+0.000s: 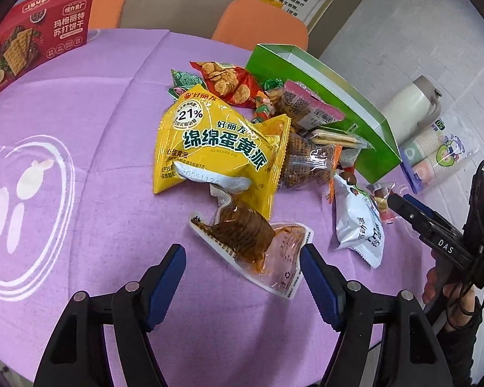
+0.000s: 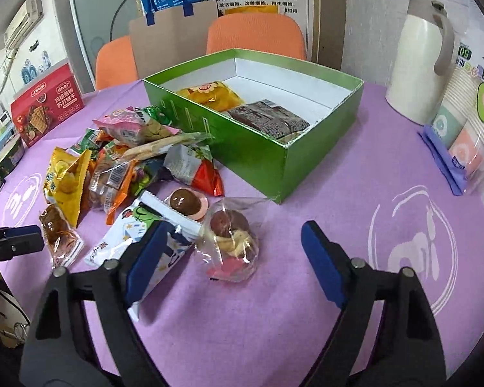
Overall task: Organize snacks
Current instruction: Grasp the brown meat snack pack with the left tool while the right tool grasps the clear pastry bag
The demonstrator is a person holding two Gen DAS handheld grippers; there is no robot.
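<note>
A pile of snack packets lies on the purple tablecloth beside an open green box (image 2: pixel 287 161), which holds a yellow packet (image 2: pixel 209 95) and a dark packet (image 2: pixel 267 119). My left gripper (image 1: pixel 242 277) is open, its fingers either side of a clear packet of brown snack (image 1: pixel 245 235). Behind it lies a yellow custard pie bag (image 1: pixel 219 148). My right gripper (image 2: pixel 232 258) is open around a clear bag of round pastries (image 2: pixel 230 238). A white cartoon packet (image 2: pixel 135 242) lies under its left finger. The green box also shows in the left wrist view (image 1: pixel 348 109).
A red cracker box (image 1: pixel 35 35) stands at the far left. A cream thermos jug (image 2: pixel 419 61) and a pack of paper cups (image 2: pixel 468 122) stand at the right. Orange chairs (image 2: pixel 255 32) stand behind the table. The right gripper shows in the left wrist view (image 1: pixel 435 229).
</note>
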